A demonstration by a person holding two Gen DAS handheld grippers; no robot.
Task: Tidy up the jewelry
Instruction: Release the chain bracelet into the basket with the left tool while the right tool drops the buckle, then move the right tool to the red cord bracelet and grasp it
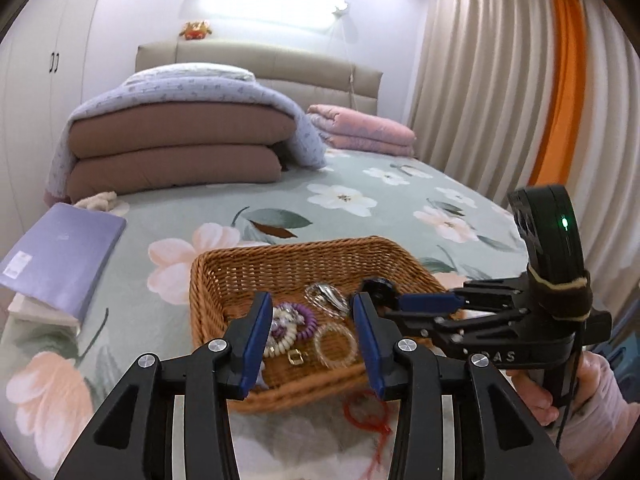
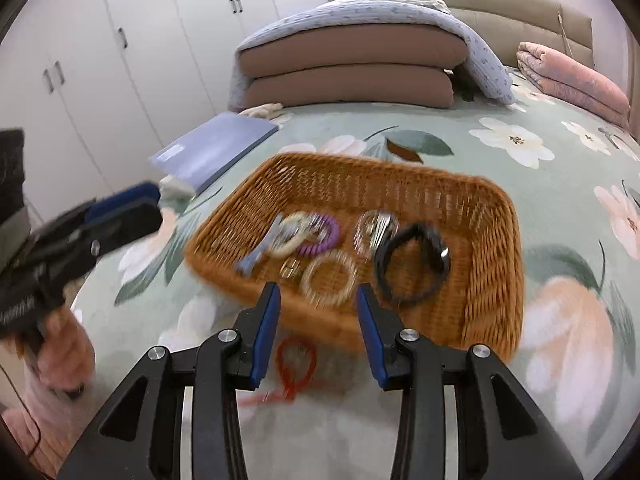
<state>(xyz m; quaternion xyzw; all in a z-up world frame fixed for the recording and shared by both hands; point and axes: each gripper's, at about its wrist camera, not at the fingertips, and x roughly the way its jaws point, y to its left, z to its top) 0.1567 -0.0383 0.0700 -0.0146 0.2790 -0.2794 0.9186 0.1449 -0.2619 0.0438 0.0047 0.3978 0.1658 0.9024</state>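
A wicker basket (image 1: 224, 276) (image 2: 492, 248) sits on the flowered bedspread. In it lie a purple coil bracelet (image 1: 306, 322) (image 2: 326, 236), a pale bead bracelet (image 1: 335, 346) (image 2: 329, 278), a silver piece (image 1: 326, 296) (image 2: 376, 228), a small gold clasp (image 1: 295, 357) and a black band (image 2: 412, 264). A red string bracelet (image 1: 366, 416) (image 2: 296, 364) lies on the bed in front of the basket. My left gripper (image 1: 314, 344) is open over the basket's near side. My right gripper (image 2: 318, 328) is open and empty above the near rim; it also shows in the left wrist view (image 1: 404, 302).
A purple flat box (image 1: 60, 252) (image 2: 216, 148) lies at the bed's left edge. Folded brown and lilac quilts (image 1: 180, 148) (image 2: 348, 64) and a pink quilt (image 1: 360, 128) are stacked near the headboard. Curtains hang on the right, white wardrobes (image 2: 100, 60) on the left.
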